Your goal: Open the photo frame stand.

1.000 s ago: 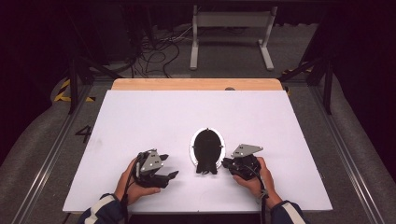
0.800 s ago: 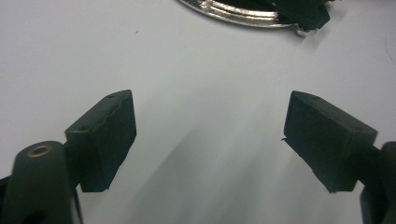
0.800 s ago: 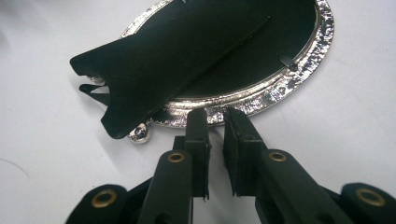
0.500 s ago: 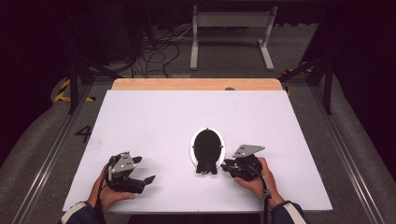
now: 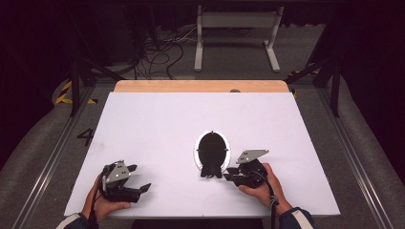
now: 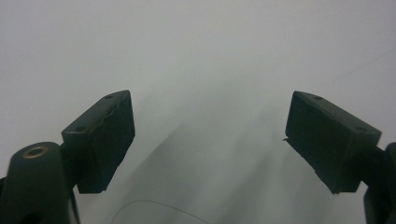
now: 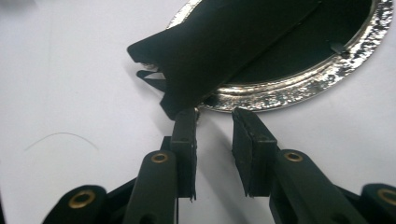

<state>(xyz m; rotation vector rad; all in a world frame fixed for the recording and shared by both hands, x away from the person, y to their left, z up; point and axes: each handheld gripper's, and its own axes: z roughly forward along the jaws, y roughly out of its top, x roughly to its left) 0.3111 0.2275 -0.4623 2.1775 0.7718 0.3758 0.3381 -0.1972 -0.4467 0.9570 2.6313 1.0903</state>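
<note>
Since the earlier frames, the left gripper (image 5: 136, 179) had drawn away from the picture frame (image 5: 211, 150) toward the near left corner of the table (image 5: 157, 119), and its jaws had just been opening; they stood wide apart over bare white table with nothing between them. An oval picture frame with a silver rim lay face down near the middle of the table's front half, its black back and fold-out stand (image 7: 205, 56) showing. The right gripper (image 7: 214, 122) sat just at the frame's near edge, beside the tip of the stand. Its jaws had just been opening a little and stood narrowly apart, with nothing clamped between them.

A likely risk was that the right gripper, closing so near the rim, would catch the thin stand instead of the frame, or push the light frame sliding across the smooth table. With the left gripper well away, nothing braced the frame against that.

Room was plentiful: the frame lay well apart from every table edge, while both hands worked near the front edge
</note>
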